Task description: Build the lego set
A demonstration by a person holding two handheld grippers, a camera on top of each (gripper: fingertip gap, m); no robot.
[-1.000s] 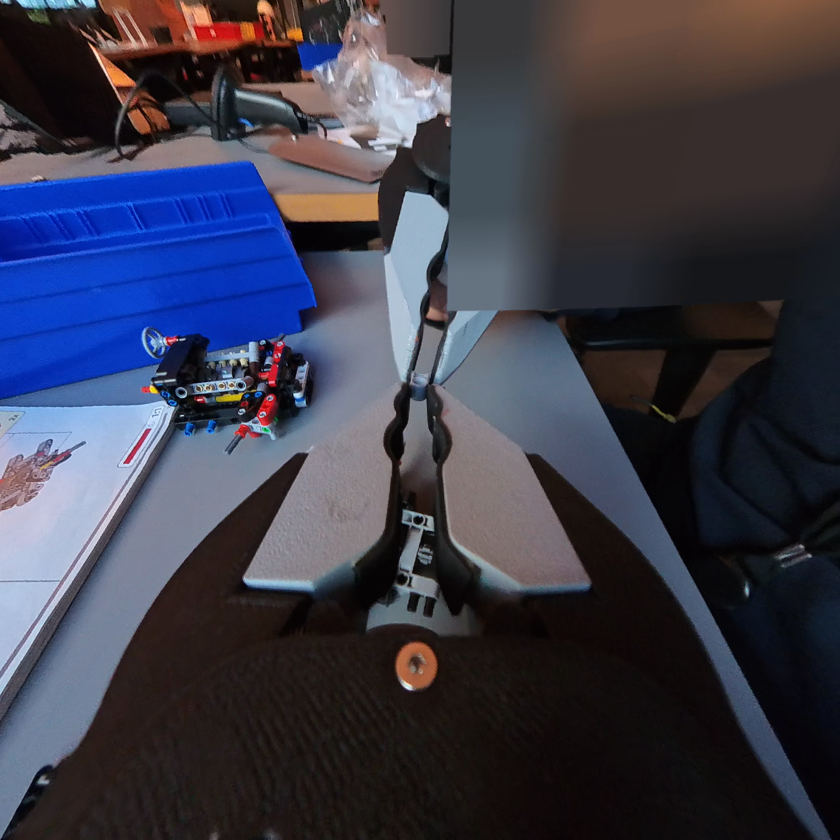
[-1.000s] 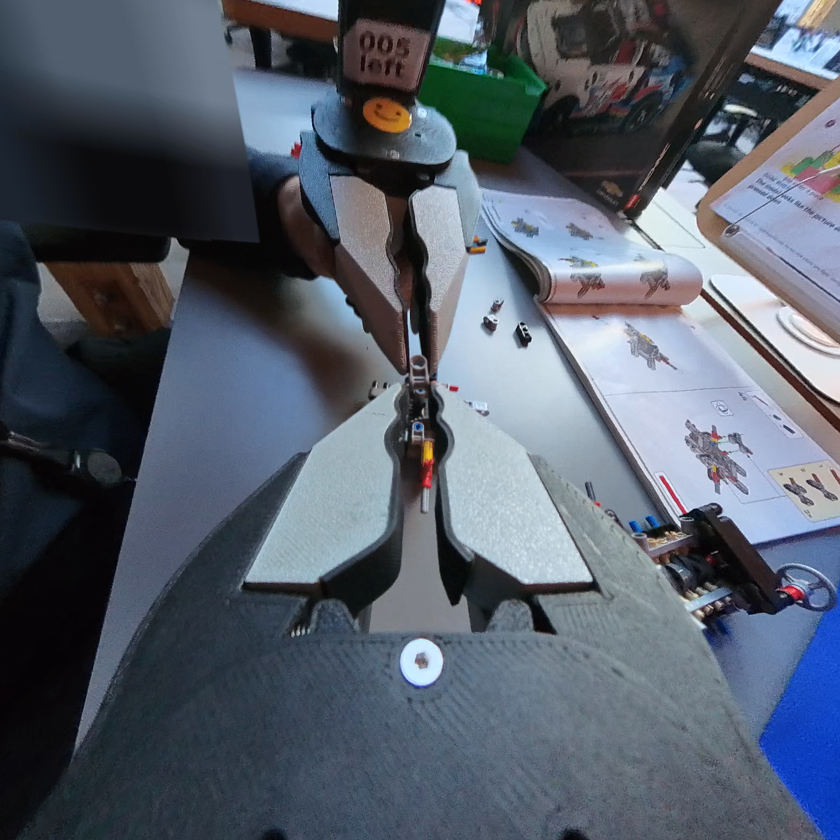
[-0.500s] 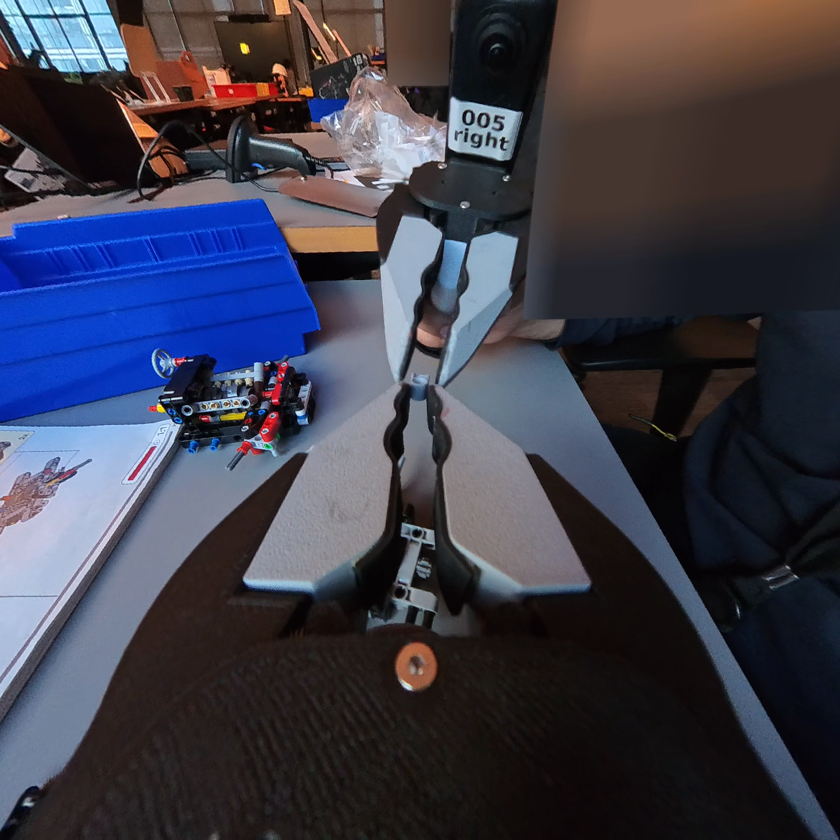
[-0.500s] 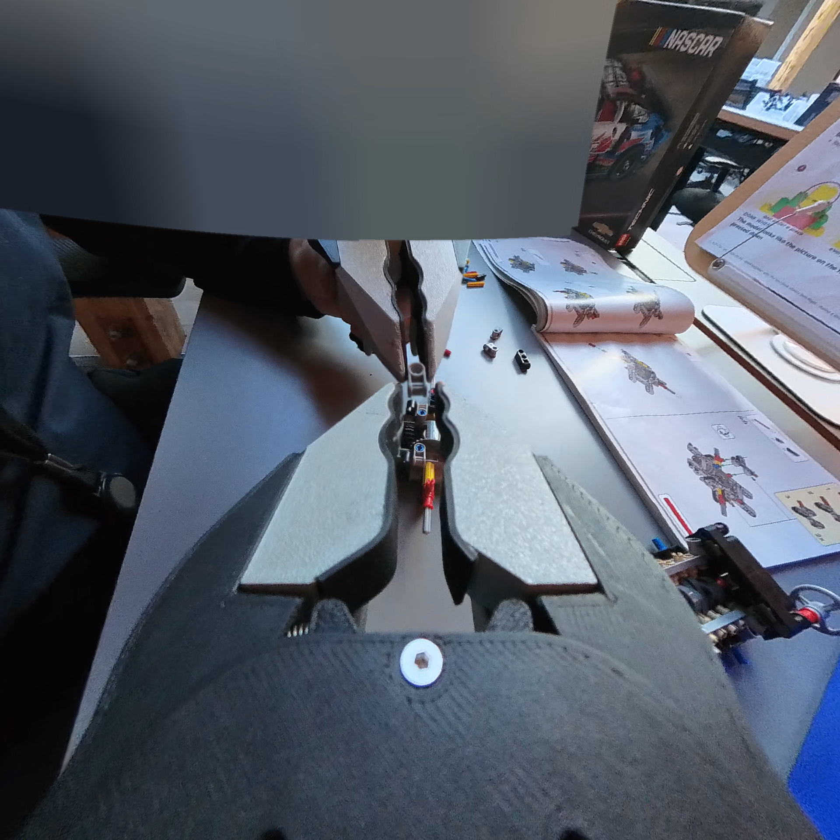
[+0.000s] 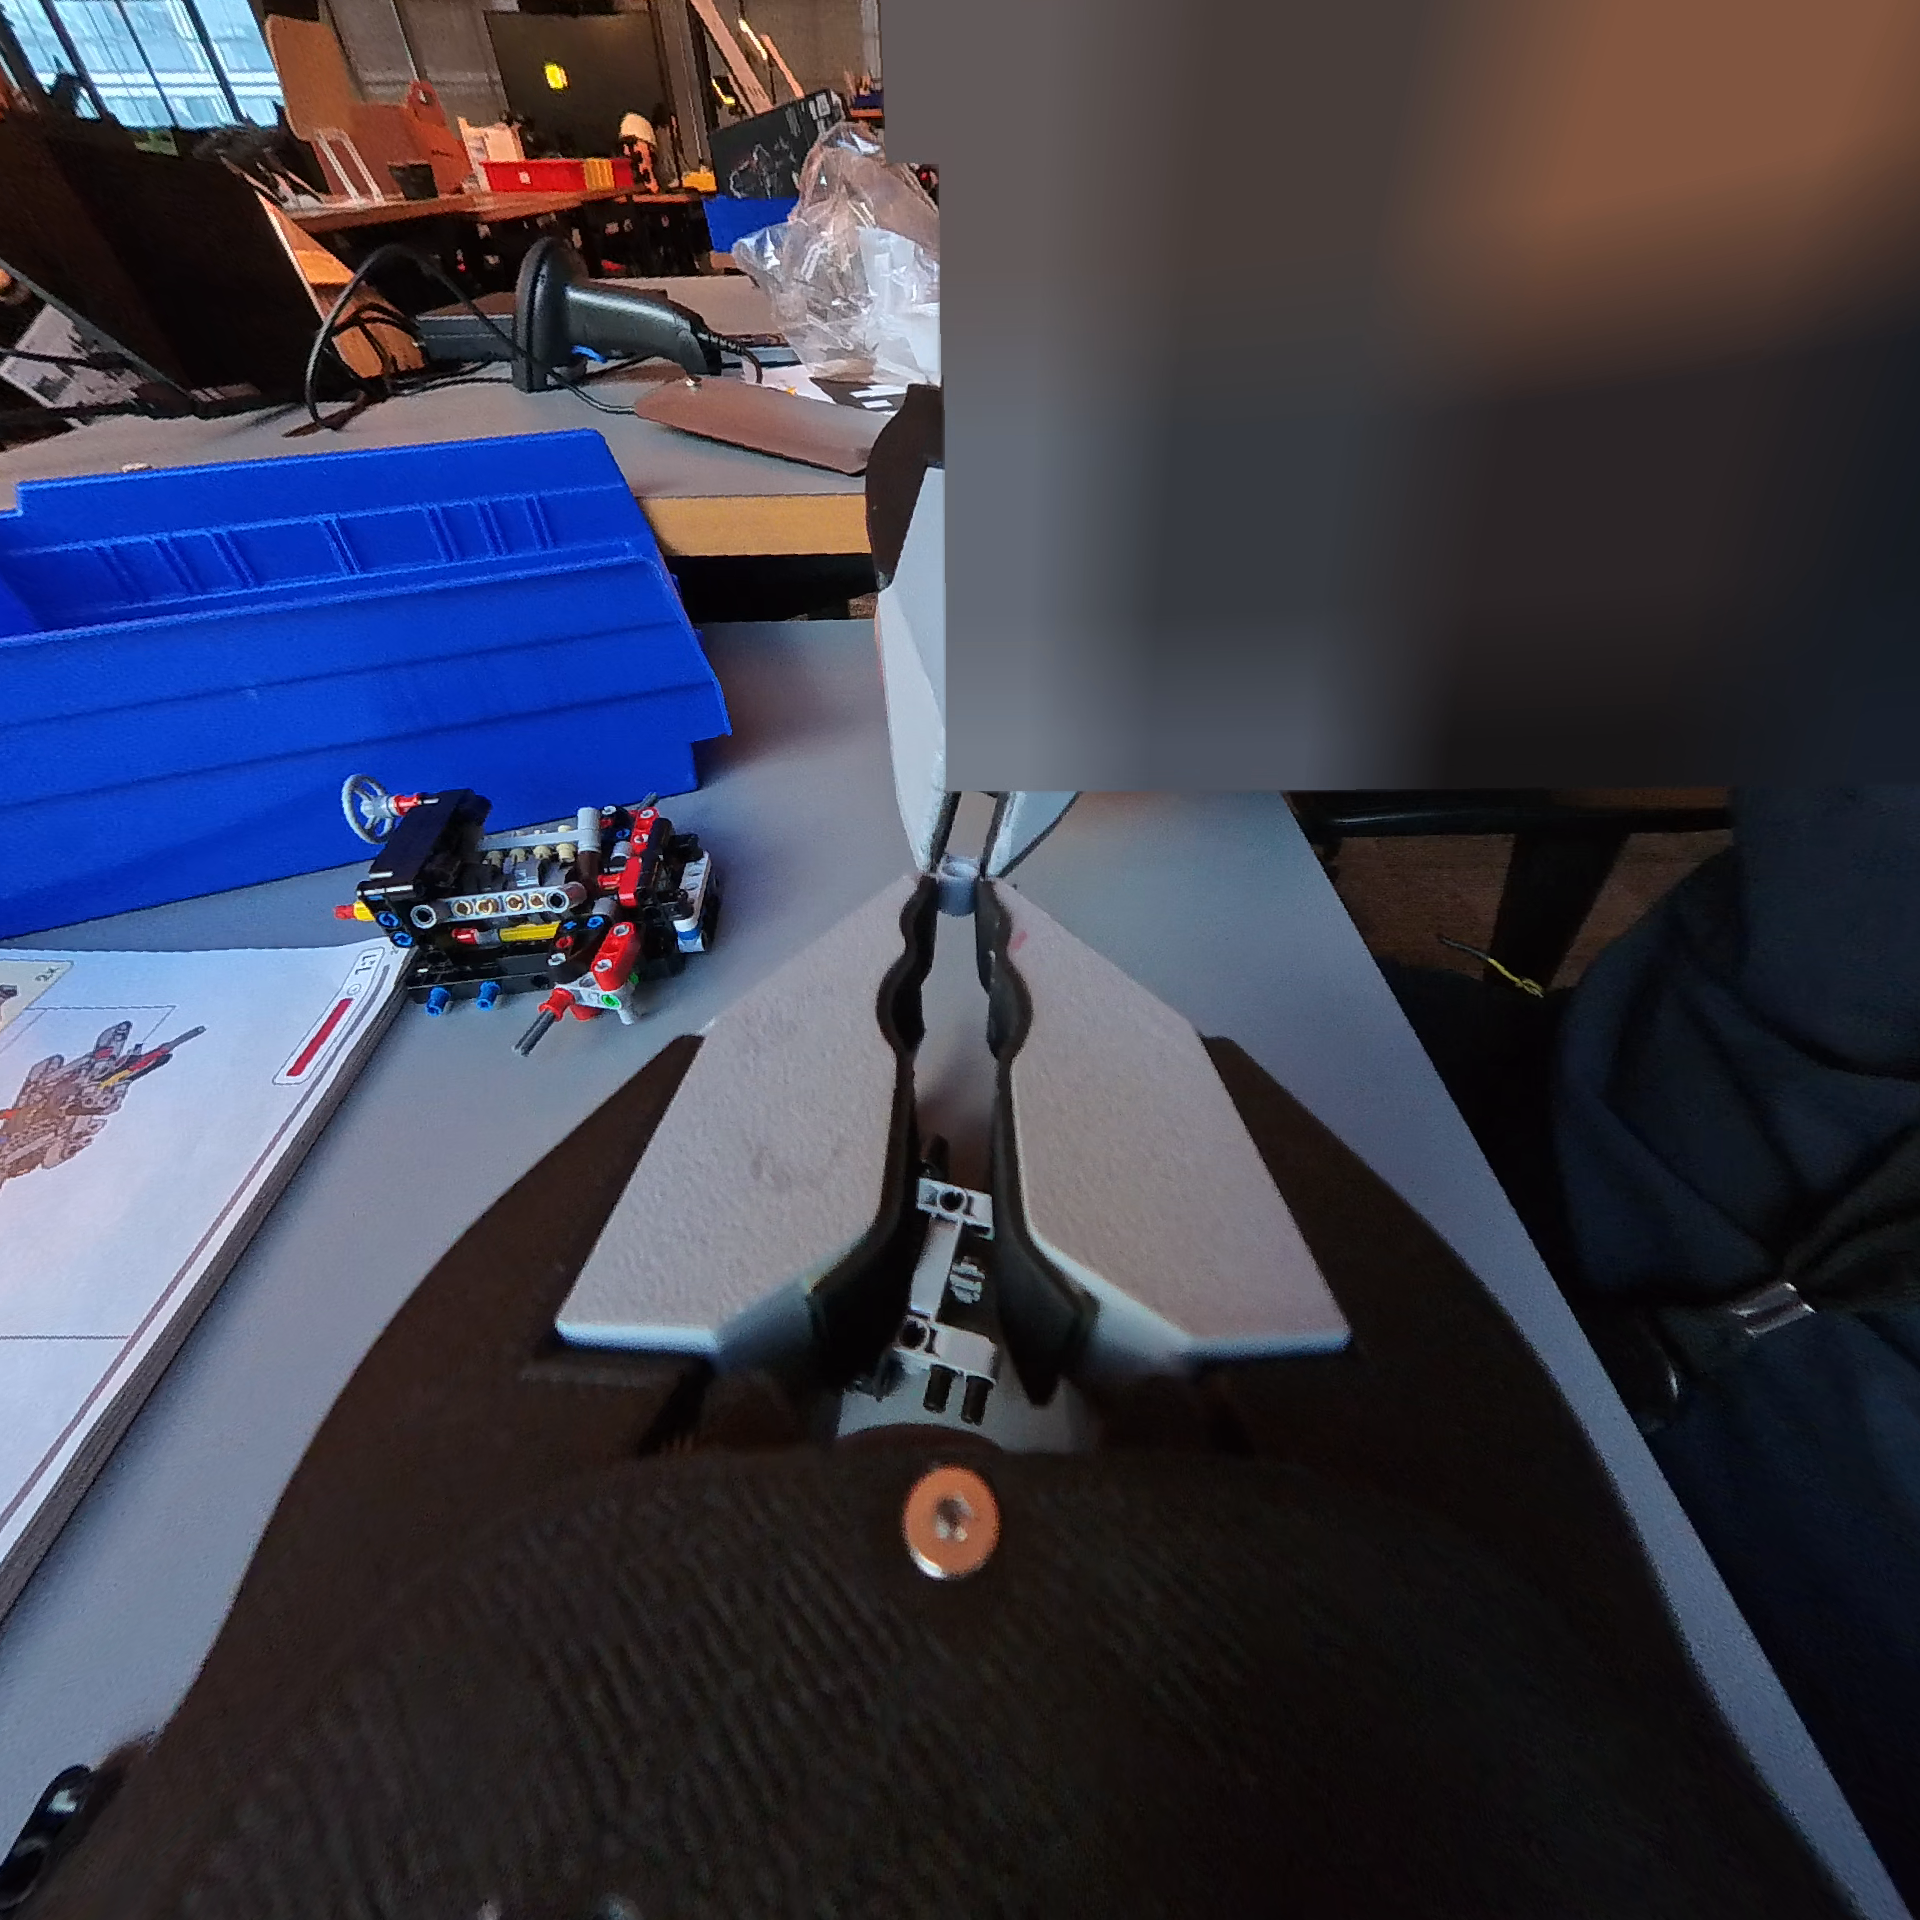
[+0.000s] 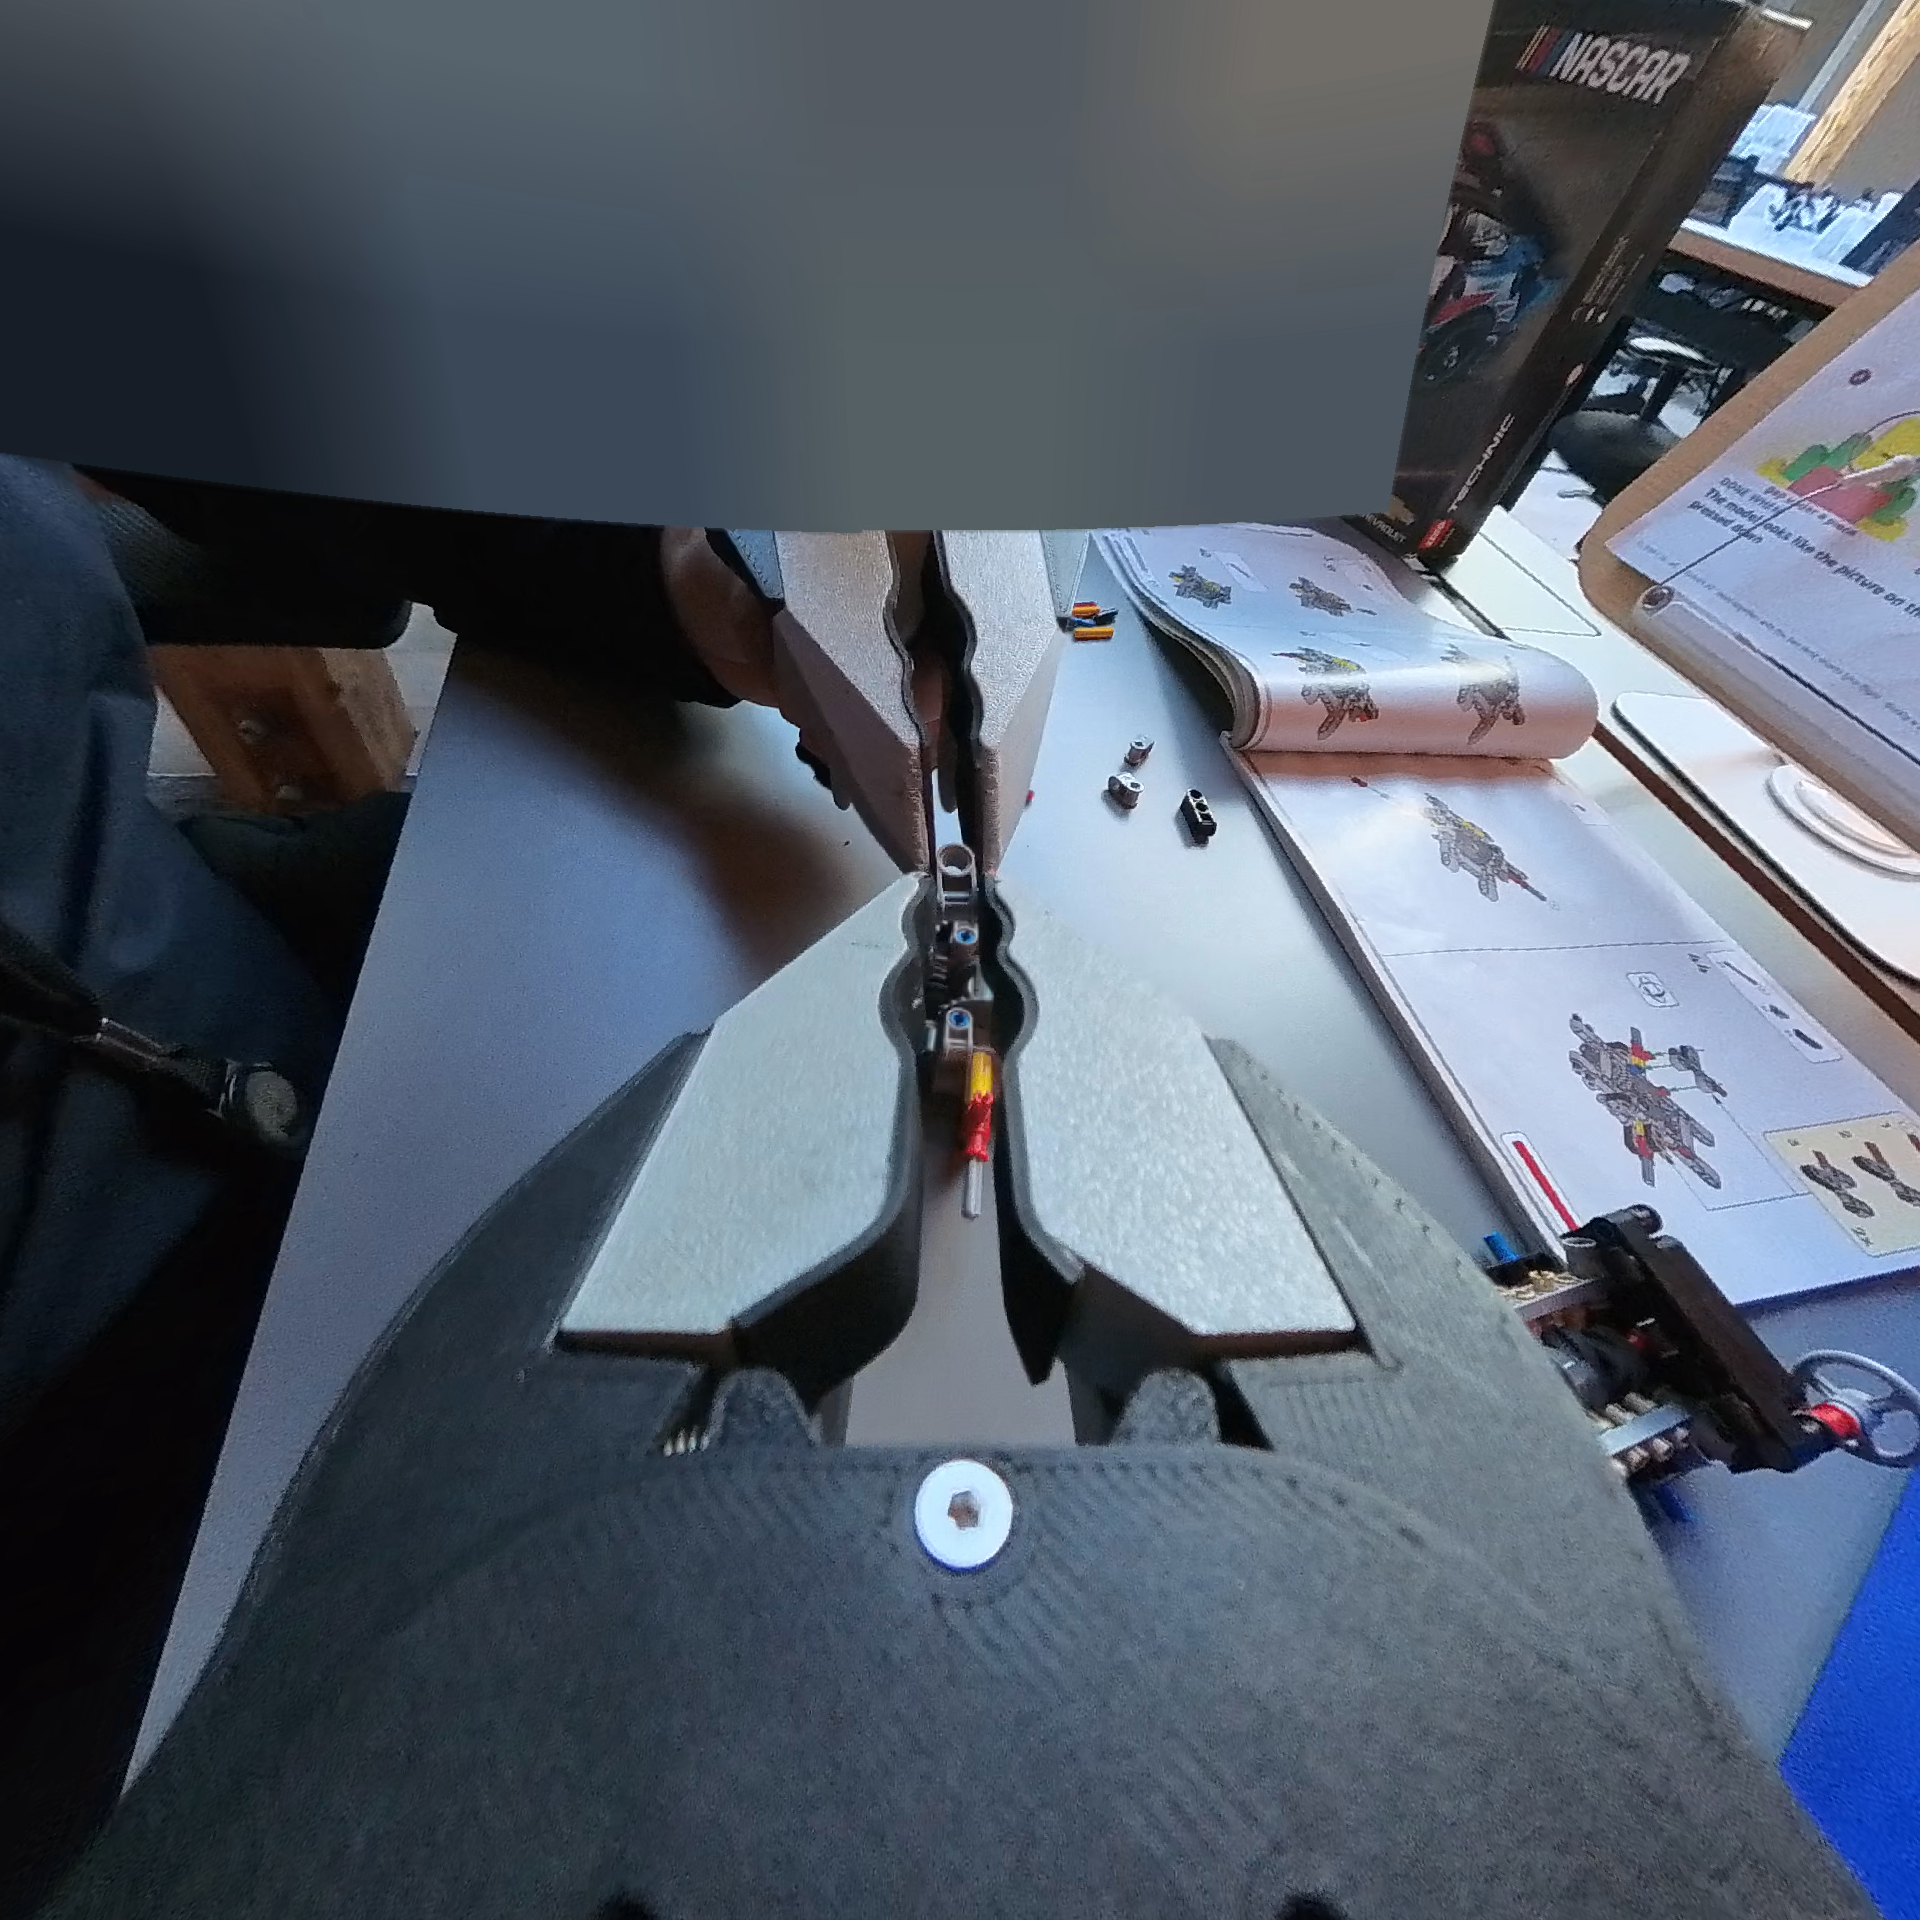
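Observation:
My left gripper (image 5: 954,906) is shut on a small grey connector (image 5: 956,885) at its very tips, a little above the grey table (image 5: 1164,914). That connector is the front end of a small brick assembly (image 6: 961,1013) with brown, blue, yellow and red parts. The assembly lies between the fingers of my right gripper (image 6: 956,896), which is shut on it. The two grippers meet tip to tip: the right gripper (image 5: 968,840) comes in from above in the left wrist view, and the left gripper (image 6: 951,831) does so in the right wrist view. A light grey piece with black pins (image 5: 945,1283) shows between the left fingers' bases.
A partly built model (image 5: 530,904) sits next to a blue bin (image 5: 312,644) and an open instruction book (image 6: 1558,987). Loose small parts (image 6: 1124,790) lie on the table. A dark box (image 6: 1538,260) stands behind. A person in dark clothing (image 5: 1714,1143) sits at the table's edge. The grippers are tip to tip, or close to it. Left tips and right tips are each some 15 cm from the partly built model (image 5: 530,904).
My right gripper's fingers parted a little half a second ago and have closed again on the assembly. My left gripper kept its hold on the grey connector. Both shifted only slightly.

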